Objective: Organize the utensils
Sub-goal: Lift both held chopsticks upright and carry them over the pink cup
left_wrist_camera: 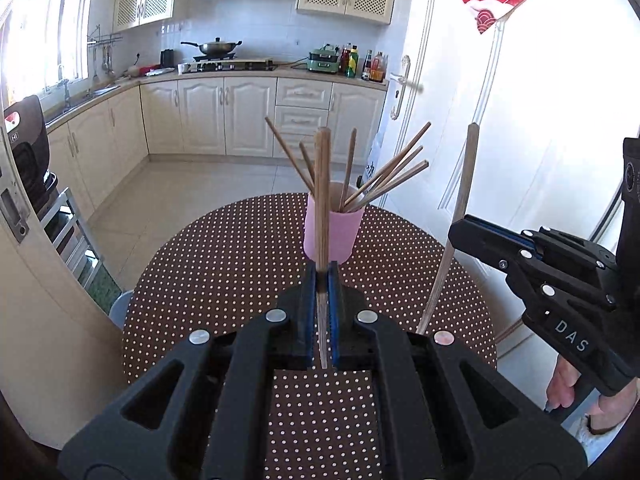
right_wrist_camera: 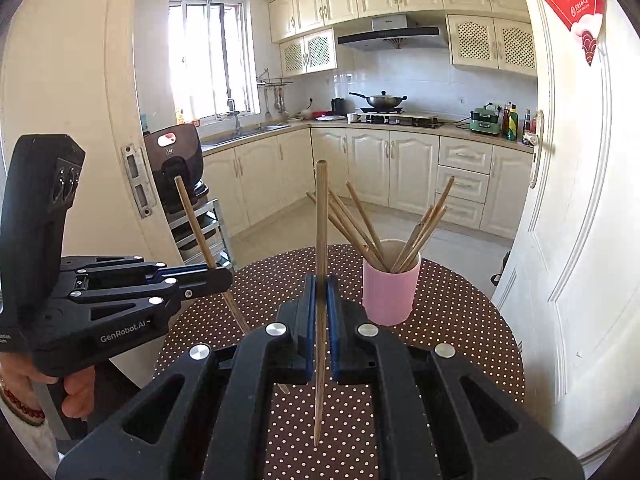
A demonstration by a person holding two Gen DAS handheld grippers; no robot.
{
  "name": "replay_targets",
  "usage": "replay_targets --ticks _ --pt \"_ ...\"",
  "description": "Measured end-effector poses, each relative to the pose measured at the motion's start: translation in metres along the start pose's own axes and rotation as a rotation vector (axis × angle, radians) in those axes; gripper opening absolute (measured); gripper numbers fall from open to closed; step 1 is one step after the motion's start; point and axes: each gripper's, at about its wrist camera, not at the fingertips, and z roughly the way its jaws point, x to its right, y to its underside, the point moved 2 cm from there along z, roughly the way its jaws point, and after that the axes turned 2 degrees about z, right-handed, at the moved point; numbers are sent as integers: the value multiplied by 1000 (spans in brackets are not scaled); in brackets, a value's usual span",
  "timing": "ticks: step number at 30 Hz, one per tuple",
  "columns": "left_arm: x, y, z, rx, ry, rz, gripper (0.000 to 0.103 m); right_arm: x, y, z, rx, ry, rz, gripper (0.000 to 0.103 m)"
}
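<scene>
Now: one chopstick in each gripper, above the dotted table

Both grippers are up over the round table [left_wrist_camera: 224, 264], which wears a brown cloth with white dots. The left gripper [left_wrist_camera: 322, 276] has its jaws pinching a single wooden chopstick [left_wrist_camera: 321, 200]; the stick stands nearly upright between the blue pads, its upper end well above the jaws and its thin lower end showing below them. Seen from the right wrist camera, that same gripper [right_wrist_camera: 224, 276] comes in from the left, with the chopstick [right_wrist_camera: 192, 220] leaning slightly and passing down through the jaws.

The right gripper [right_wrist_camera: 320, 292] likewise has its jaws pressed onto one chopstick [right_wrist_camera: 320, 240], held close to vertical, its tapered end hanging below the pads over the cloth. In the left wrist view this gripper [left_wrist_camera: 456, 232] enters from the right edge, with its chopstick [left_wrist_camera: 466, 184] upright and its lower end reaching down toward the table. A hand [left_wrist_camera: 564, 384] shows under the gripper body.

A pink cup [left_wrist_camera: 340, 232] stands on the far part of the table, beyond both grippers. It already holds a loose bundle of chopsticks [left_wrist_camera: 384, 180] that fan out to both sides of the rim. Neither held chopstick touches the cup.

Behind the table lie a tiled kitchen floor [left_wrist_camera: 180, 184], cream cabinets [left_wrist_camera: 224, 112], and a white door [left_wrist_camera: 540, 120] on the right.
</scene>
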Motion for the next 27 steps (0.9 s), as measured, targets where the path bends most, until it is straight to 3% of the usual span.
replay_targets --ticks 9,17,27 --pt "11 -27 4 66 28 -4 6 25 -14 -9 114 50 23 4" --pt "20 -69 6 178 16 -5 6 58 -35 -21 243 142 45 4" --pt "23 -107 26 279 -23 14 6 106 -57 -1 329 162 132 4"
